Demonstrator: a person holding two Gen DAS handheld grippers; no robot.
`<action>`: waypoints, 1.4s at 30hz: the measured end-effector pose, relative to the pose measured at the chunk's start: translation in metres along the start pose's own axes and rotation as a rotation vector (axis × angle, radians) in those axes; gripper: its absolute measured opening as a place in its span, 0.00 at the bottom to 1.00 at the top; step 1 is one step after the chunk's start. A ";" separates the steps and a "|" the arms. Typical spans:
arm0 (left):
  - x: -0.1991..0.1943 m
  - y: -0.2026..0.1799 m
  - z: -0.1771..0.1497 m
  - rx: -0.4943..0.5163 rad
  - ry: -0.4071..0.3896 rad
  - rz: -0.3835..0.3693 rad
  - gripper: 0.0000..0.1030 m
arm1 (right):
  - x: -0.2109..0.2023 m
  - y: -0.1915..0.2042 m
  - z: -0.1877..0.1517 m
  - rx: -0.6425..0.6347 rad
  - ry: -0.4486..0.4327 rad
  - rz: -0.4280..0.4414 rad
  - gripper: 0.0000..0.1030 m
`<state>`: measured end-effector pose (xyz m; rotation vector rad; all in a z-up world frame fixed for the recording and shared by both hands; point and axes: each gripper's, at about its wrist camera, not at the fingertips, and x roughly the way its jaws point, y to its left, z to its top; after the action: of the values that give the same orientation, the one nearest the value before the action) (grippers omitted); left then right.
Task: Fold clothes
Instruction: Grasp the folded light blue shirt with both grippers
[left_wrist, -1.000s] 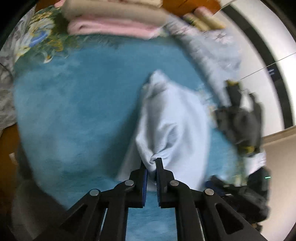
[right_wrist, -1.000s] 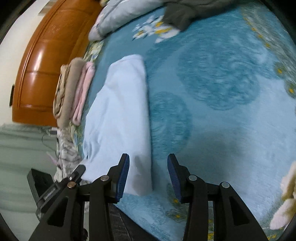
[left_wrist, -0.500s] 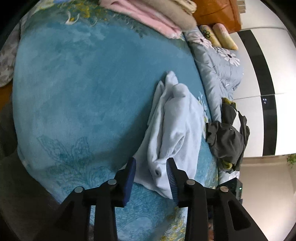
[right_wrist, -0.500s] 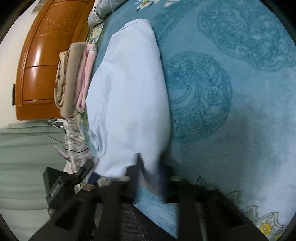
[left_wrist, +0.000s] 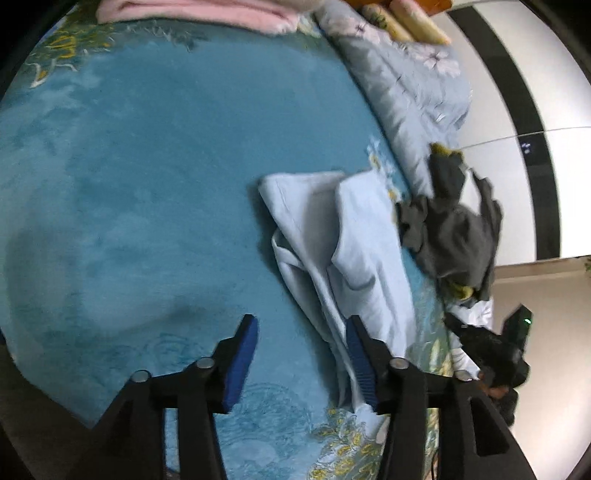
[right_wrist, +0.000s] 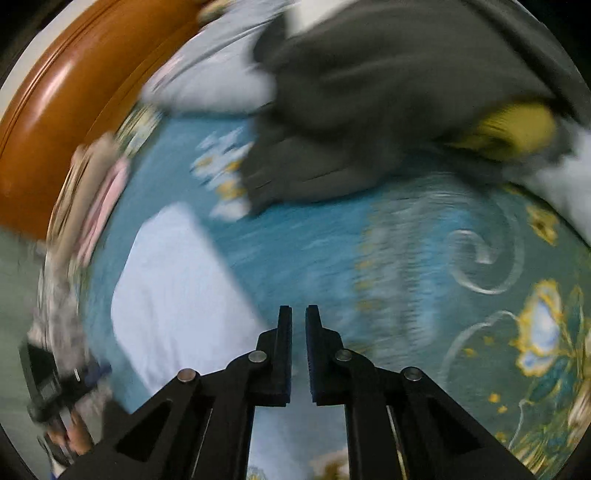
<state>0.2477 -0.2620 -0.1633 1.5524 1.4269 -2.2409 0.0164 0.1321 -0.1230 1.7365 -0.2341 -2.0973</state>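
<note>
Left gripper (left_wrist: 301, 360) opens, empty, the pale-blue garment (left_wrist: 354, 251) beside its right finger. Right gripper (right_wrist: 298, 354), nearly closed, holds nothing. The fold appears released; next, probably, the grey garment (right_wrist: 369, 110) ahead.

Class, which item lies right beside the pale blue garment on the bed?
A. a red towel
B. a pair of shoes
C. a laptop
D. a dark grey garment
D: the dark grey garment lies crumpled against the edge of the pale blue garment.
</note>
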 end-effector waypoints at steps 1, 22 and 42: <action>0.004 0.000 0.002 -0.012 0.003 -0.001 0.56 | -0.003 -0.009 -0.004 0.058 -0.021 0.035 0.25; 0.054 -0.005 0.037 -0.233 -0.025 0.097 0.68 | 0.070 -0.020 -0.093 0.562 -0.073 0.402 0.51; 0.001 -0.010 -0.029 -0.071 0.004 0.051 0.11 | 0.014 0.006 -0.026 0.206 -0.065 0.496 0.10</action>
<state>0.2620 -0.2356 -0.1590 1.5541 1.4340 -2.1357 0.0411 0.1240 -0.1389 1.5172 -0.8342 -1.8087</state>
